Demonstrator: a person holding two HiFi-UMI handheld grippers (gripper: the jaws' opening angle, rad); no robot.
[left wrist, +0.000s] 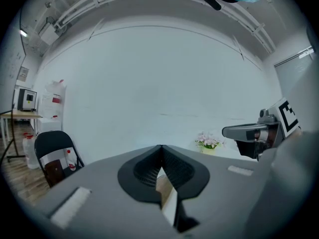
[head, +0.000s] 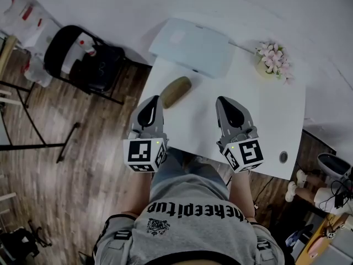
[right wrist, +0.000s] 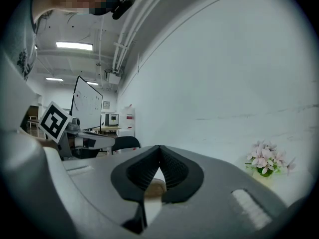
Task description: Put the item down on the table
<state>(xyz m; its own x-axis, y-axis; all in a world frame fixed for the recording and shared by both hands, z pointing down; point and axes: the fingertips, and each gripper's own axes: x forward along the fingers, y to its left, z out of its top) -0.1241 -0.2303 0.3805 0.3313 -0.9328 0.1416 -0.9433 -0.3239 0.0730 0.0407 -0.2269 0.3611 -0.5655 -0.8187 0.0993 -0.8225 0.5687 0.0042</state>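
An olive-brown oblong item (head: 175, 91) lies on the white table (head: 265, 120) near its left edge, touched by neither gripper. My left gripper (head: 155, 99) hovers just in front of the item, shut with nothing held; in its own view the jaws (left wrist: 161, 151) meet at the tips and a sliver of the item (left wrist: 163, 184) shows below them. My right gripper (head: 221, 100) hangs over the table's middle, to the right of the item, also shut and empty. In the right gripper view the closed tips (right wrist: 159, 151) sit above a glimpse of the item (right wrist: 155, 187).
A pale blue flat board (head: 191, 47) lies at the table's far side. A small pot of pink flowers (head: 273, 59) stands at the far right corner. A black folding chair (head: 83, 57) stands left of the table on the wooden floor. A cable hole (head: 283, 157) marks the near right edge.
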